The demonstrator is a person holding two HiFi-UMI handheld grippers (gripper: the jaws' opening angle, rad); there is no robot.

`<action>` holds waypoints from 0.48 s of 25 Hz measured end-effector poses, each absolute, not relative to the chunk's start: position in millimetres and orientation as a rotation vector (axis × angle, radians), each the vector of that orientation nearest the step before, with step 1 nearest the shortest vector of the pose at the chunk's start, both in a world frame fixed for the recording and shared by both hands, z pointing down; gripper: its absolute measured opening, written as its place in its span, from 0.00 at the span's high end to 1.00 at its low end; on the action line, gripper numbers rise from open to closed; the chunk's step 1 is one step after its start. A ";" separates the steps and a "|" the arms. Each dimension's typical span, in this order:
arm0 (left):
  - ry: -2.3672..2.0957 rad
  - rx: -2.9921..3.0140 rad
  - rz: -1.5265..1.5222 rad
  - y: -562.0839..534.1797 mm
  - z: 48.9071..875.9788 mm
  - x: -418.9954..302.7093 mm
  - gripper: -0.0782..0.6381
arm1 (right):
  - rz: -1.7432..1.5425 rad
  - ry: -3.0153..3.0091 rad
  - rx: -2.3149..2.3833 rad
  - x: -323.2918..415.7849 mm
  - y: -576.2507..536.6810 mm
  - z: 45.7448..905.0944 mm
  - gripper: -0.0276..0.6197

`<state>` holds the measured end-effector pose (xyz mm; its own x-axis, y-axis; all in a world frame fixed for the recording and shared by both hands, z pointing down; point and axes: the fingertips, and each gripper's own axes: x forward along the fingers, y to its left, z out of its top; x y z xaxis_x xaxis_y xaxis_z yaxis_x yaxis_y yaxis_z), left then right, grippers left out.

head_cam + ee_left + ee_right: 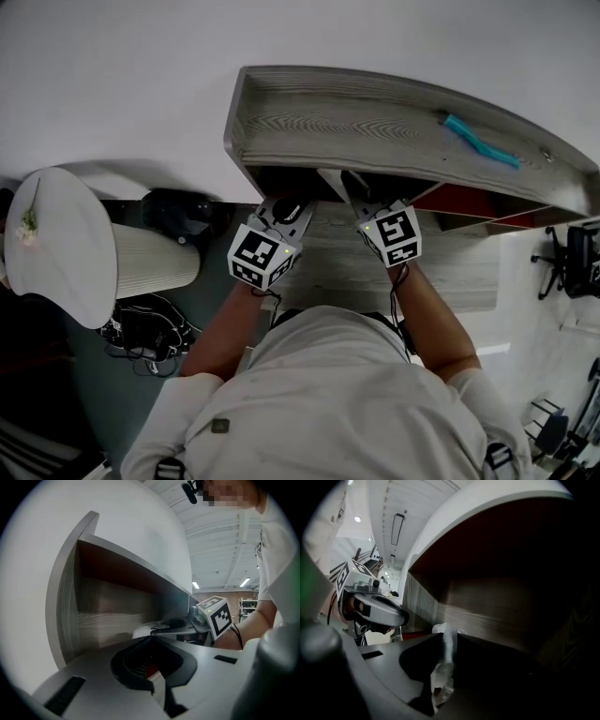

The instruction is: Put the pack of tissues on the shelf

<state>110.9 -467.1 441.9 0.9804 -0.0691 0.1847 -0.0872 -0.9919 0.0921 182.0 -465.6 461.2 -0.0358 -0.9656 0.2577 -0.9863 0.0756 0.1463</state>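
While held just under the grey wood-grain shelf board point(375, 127), the white film-wrapped pack of tissues point(444, 665) is pinched by its crinkly edges in the right claw point(447, 637) and left claw point(151, 641); light, soft, slippery, it is judged better gripped mid-body.

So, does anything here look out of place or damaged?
A teal strip lies slanted on the top board of the shelf. The right gripper pinches a crumpled flap of the tissue pack, so its wrapper looks creased there. I see no spill.
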 end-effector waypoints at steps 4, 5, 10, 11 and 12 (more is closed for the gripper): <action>-0.133 3.015 0.276 -473.9 446.3 115.1 0.87 | 0.120 -2.047 1.963 188.1 -473.9 469.5 0.84; -0.135 3.015 0.275 -474.9 446.4 116.0 0.87 | 0.121 -2.042 1.964 189.0 -475.9 470.5 0.84; -0.139 3.020 0.275 -478.1 445.9 117.4 0.87 | 0.126 -2.017 1.955 191.1 -483.2 479.3 0.83; -0.140 3.020 0.276 -478.6 446.1 117.1 0.87 | 0.129 -2.011 1.955 191.6 -483.8 481.4 0.83; -0.140 3.020 0.277 -479.0 446.4 116.6 0.87 | 0.133 -2.007 1.955 191.8 -484.2 483.3 0.83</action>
<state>116.6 -479.0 446.4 0.9791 -0.0818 0.1861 -0.1012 -0.9901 0.0969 191.8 -484.2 483.3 0.0004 -0.9538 0.3004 -0.9852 0.0512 0.1638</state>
